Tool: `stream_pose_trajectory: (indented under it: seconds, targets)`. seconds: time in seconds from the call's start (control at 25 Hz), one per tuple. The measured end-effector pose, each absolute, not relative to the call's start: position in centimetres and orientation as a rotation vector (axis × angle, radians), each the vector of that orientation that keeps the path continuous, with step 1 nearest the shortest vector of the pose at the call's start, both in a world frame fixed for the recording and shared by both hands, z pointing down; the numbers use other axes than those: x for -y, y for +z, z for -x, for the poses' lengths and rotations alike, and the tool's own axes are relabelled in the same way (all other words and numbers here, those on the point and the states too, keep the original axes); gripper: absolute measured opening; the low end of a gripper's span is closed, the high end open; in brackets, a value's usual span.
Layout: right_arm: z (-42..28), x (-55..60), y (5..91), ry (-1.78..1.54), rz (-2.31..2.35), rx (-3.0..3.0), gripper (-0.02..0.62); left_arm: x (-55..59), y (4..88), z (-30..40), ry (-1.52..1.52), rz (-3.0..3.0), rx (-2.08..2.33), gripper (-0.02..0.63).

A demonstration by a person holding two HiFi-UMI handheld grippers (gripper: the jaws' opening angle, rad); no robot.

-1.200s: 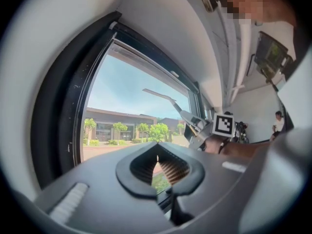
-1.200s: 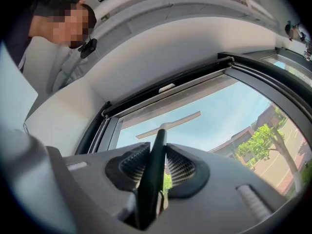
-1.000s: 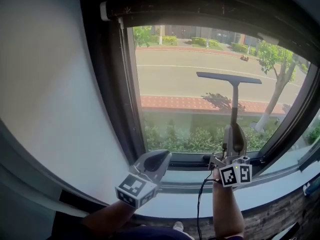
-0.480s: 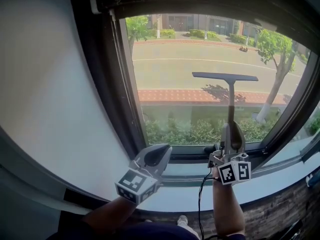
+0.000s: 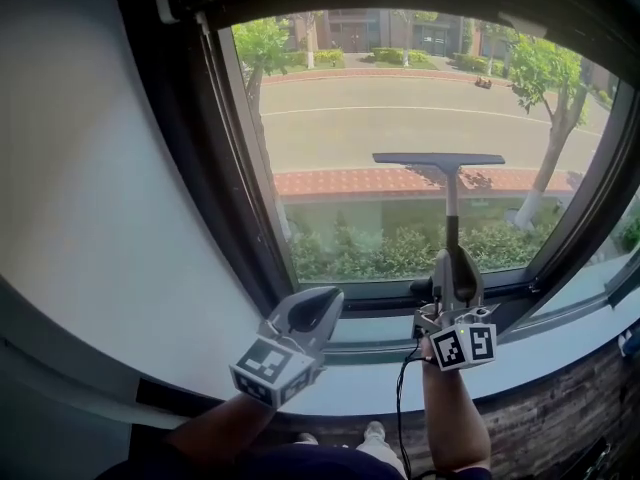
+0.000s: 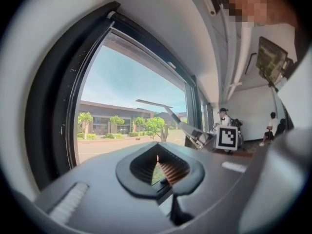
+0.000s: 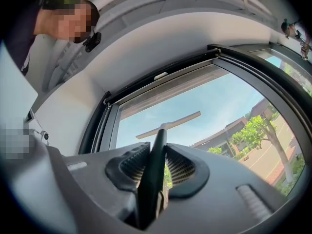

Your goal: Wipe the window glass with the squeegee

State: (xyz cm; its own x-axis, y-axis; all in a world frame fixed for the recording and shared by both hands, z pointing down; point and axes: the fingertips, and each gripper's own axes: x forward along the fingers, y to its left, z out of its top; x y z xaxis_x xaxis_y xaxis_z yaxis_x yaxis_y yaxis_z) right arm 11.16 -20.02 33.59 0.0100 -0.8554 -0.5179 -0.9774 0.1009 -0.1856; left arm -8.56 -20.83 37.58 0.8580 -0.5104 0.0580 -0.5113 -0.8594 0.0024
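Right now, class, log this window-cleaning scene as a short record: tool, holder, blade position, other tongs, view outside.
tool: squeegee, handle upright
holder: right tongs, shut on the handle
blade position: level, about mid-height on the window glass
other tongs: left tongs, shut, empty, low near the sill
view outside: road, trees, hedge

The squeegee (image 5: 440,158) now sits lower on the window glass (image 5: 340,128). A second ago its blade was up over the grey road (image 5: 400,118). Now it is just above the red brick path (image 5: 350,182) outside. The right claw (image 5: 452,256) holding it has come down too, closer to the bottom window frame (image 5: 375,298). More buildings (image 5: 345,30) show at the top.
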Motion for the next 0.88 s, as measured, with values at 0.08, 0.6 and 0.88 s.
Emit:
stream_pose_trajectory:
  seconds: [0.08,0.6,0.88]
  targets:
    - [-11.2,19.9,34.2,0.301,1.792,-1.871,0.106,20.7,38.2,8.4,0.102,-3.015,0.811,-0.006]
    - [-11.3,18.6,39.1,0.193,1.851,-1.868,0.106,19.3,39.5,6.8,0.123,-2.969,0.71,-0.006]
    - [-11.2,18.4,41.3,0.152,1.869,-1.885,0.106,19.1,41.1,6.4,0.163,-2.955,0.676,-0.006]
